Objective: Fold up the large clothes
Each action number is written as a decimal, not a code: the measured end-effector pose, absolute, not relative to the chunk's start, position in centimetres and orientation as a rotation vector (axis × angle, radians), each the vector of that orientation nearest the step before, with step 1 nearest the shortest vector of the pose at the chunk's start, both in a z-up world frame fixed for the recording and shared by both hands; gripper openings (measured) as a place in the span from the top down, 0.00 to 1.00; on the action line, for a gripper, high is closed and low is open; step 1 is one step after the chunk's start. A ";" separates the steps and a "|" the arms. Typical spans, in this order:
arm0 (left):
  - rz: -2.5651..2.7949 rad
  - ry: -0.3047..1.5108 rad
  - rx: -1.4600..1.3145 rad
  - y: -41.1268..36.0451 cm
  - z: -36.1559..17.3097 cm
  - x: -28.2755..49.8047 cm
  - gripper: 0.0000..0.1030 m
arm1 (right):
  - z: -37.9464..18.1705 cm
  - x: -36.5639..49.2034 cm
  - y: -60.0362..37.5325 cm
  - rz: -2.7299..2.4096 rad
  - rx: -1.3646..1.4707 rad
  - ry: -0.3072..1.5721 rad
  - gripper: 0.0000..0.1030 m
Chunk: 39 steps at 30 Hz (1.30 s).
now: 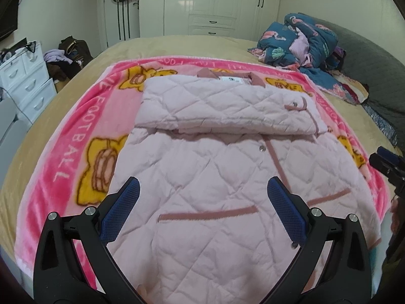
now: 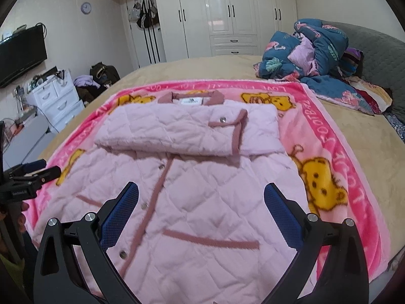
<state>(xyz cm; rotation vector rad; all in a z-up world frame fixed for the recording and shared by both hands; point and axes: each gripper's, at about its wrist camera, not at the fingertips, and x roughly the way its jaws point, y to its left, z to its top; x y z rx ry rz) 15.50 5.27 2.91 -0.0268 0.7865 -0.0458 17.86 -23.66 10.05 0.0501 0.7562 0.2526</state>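
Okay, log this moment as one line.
stage: sleeves folded across chest, hem not yet folded | item: pink quilted jacket on pink blanket | left tool: open, empty | right tool: open, empty

Both wrist views low at bed's near edge, facing wardrobe across pink jacket; left view offset left, right view right; shared: jacket, blanket.

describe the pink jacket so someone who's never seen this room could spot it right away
Find the big tan bed, then the bright pink cartoon-bear blanket spread on it. The quilted jacket lies on that blanket: paler pink, diamond-stitched, darker rose trim and snaps, sleeves folded across its chest.
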 end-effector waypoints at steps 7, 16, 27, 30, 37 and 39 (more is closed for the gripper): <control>-0.025 0.812 -0.022 6.6 0.6 13.4 0.08 | 7.6 15.5 -25.6 0.233 0.040 0.808 0.04; 0.030 0.849 -0.029 9.9 -1.4 11.0 0.08 | 5.1 12.9 -28.7 0.177 0.013 0.877 0.04; 0.094 0.910 -0.030 13.6 -3.5 8.5 0.08 | 2.2 9.9 -33.4 0.138 0.088 0.995 0.04; 0.103 0.926 -0.050 14.6 -4.1 7.8 0.08 | 1.6 9.0 -34.5 0.130 0.098 1.022 0.04; 0.109 0.972 -0.113 16.5 -5.3 6.7 0.08 | -0.2 7.3 -36.2 0.146 0.160 1.089 0.04; 0.112 0.976 -0.116 16.7 -5.3 6.4 0.08 | -0.5 6.9 -36.3 0.157 0.167 1.103 0.04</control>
